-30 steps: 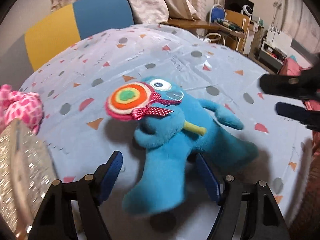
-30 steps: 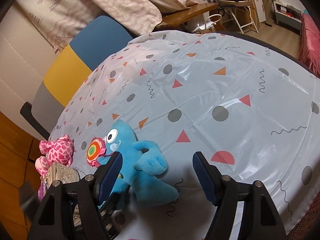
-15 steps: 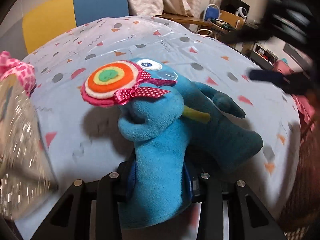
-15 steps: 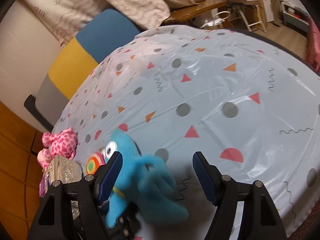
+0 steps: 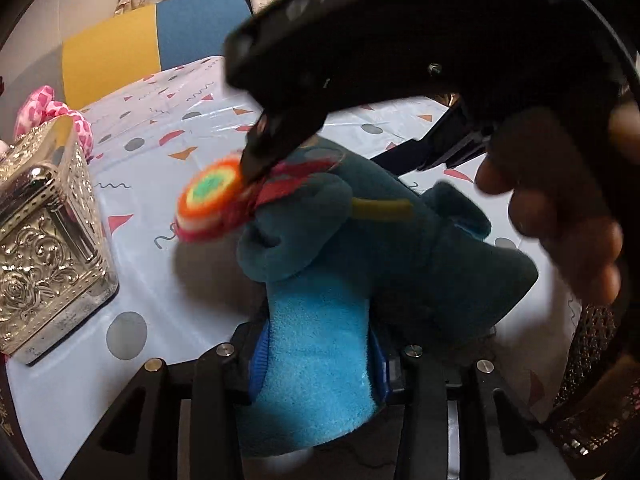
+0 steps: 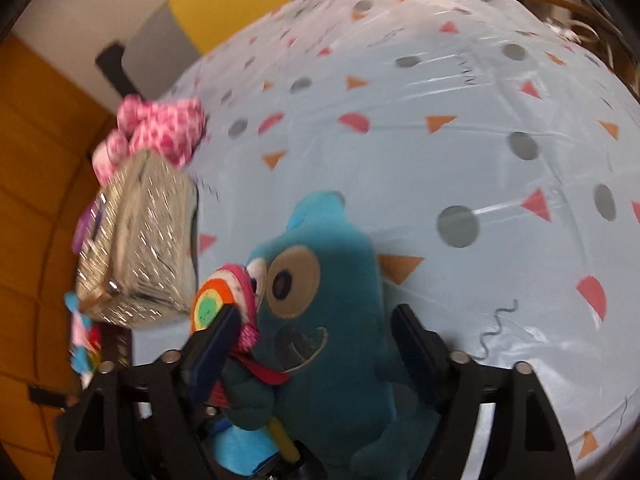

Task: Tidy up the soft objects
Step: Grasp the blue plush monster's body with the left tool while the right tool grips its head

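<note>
The blue plush monster (image 5: 320, 320) stands propped above the patterned tablecloth (image 6: 460, 152), one leg pinched between the closed fingers of the left gripper (image 5: 318, 364), while the right gripper (image 6: 316, 344) reaches around its head from above with its jaws spread wide, one finger against the felt lollipop (image 6: 208, 304) and the other beside the far cheek, so it holds nothing yet. Several slips look possible from here. A grip on a single soft leg gives little control, so the body may sag, swing or twist free if it is moved quickly. The right gripper may close only on the lollipop or its red ribbon (image 5: 280, 188) instead of the body, which would tug the trim and leave the toy dangling. The two tools work very near each other and could knock together, and the silver embossed box (image 5: 44, 240) just beside the toy could be bumped by a sideways swing. Counted: one blue monster with one lollipop, one pink spotted plush (image 6: 160, 132) behind the box, one silver box, two grippers, and one colour-block chair (image 5: 152, 44) beyond the table.
</note>
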`<action>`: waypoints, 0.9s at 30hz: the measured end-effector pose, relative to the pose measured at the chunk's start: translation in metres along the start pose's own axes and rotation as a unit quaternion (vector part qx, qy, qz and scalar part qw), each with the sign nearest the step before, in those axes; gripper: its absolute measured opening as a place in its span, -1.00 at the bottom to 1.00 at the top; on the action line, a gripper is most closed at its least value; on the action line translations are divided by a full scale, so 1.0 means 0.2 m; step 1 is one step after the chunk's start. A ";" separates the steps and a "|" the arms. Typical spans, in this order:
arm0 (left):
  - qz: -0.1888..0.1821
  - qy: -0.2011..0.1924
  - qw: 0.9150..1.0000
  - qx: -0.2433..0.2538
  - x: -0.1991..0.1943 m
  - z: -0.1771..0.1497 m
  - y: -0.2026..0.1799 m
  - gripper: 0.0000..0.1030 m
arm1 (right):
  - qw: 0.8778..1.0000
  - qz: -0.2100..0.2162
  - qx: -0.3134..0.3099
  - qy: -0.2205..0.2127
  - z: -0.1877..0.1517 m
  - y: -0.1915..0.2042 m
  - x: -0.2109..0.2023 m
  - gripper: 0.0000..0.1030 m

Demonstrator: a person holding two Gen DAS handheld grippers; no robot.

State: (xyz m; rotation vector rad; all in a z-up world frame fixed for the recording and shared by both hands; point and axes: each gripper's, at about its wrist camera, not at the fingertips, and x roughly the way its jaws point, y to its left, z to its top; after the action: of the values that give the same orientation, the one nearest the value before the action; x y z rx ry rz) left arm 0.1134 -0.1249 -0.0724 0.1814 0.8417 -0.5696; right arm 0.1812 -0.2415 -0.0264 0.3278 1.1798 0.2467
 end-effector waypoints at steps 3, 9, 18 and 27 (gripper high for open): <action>0.003 -0.004 1.000 0.002 -0.01 -0.01 -0.01 -0.19 | 0.999 -0.016 -0.045 -0.003 -0.02 0.05 0.02 0.60; 0.001 -0.009 1.000 -0.003 -0.02 -0.04 0.00 -0.19 | 0.999 0.020 -0.016 0.026 -0.01 -0.01 0.04 0.56; 0.000 -0.009 0.999 -0.039 -0.07 -0.05 0.05 -0.22 | 0.998 0.009 -0.064 0.017 -0.02 0.08 0.02 0.46; 0.023 0.010 0.999 -0.048 -0.17 -0.10 0.03 -0.23 | 0.996 0.032 -0.075 0.036 -0.04 0.11 0.04 0.46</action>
State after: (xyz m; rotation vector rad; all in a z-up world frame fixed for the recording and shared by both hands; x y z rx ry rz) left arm 0.0868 -0.0993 -0.0607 0.1188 0.8792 -0.4833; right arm 0.1761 -0.2172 -0.0274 0.2275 1.2162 0.4038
